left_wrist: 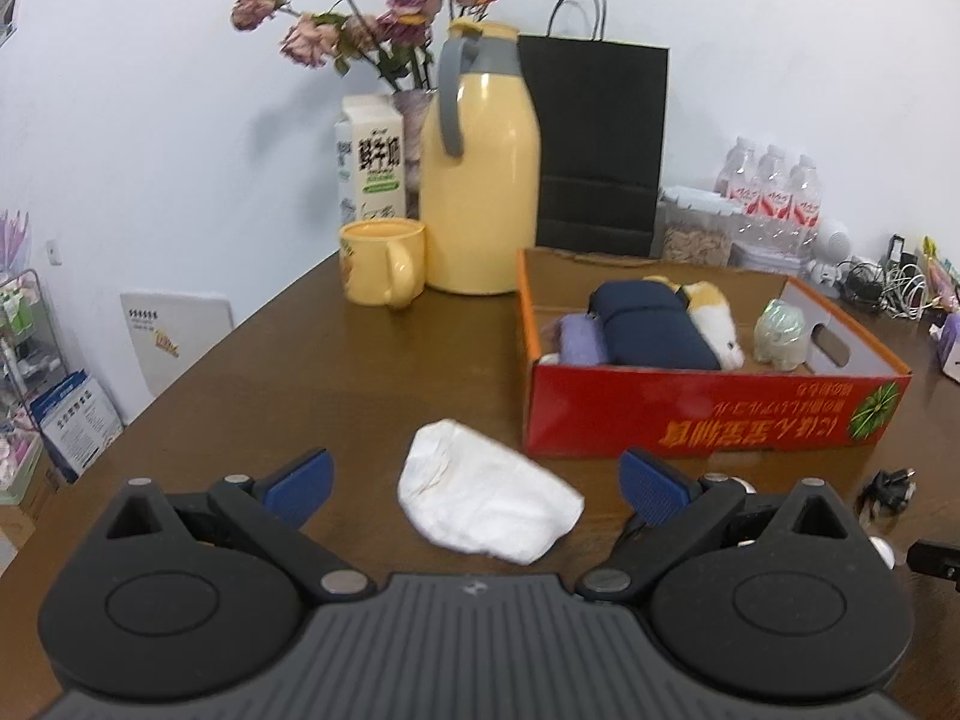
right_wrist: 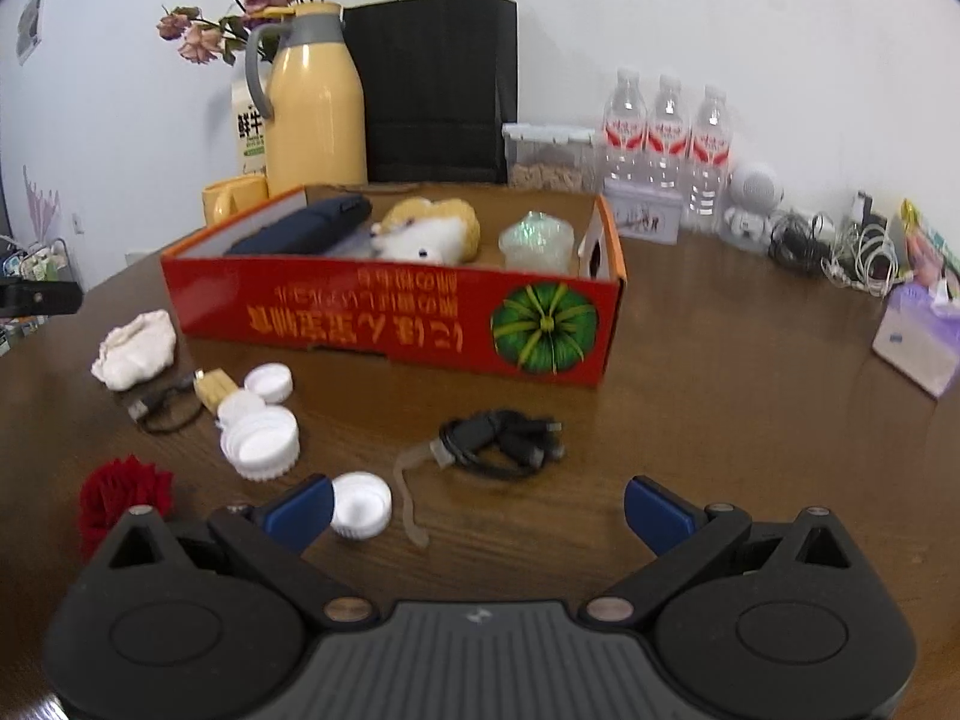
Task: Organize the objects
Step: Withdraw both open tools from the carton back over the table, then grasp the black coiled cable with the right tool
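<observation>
A: Status on the left hand-held gripper [left_wrist: 477, 480]?
B: We see it spread wide, nothing held. A crumpled white cloth [left_wrist: 486, 504] lies on the brown surface [left_wrist: 300, 372] between its blue pads, low centre of frame; we can't tell if it touches either.
A: Right one?
B: Right hand-held gripper [right_wrist: 477, 507] is also wide open and empty. A white bottle cap [right_wrist: 360, 504] sits just beside its left pad. A coiled black cable [right_wrist: 498, 441] lies mid-frame, ahead of the fingers.
A: The box?
B: Red cardboard box [right_wrist: 390, 318] sits centre frame on the surface. Inside we see a navy pouch [right_wrist: 306, 231], a plush toy [right_wrist: 429, 234] and a pale glittery item [right_wrist: 537, 240]. More white caps [right_wrist: 261, 435] and a red flower [right_wrist: 123, 495] are at lower left.
</observation>
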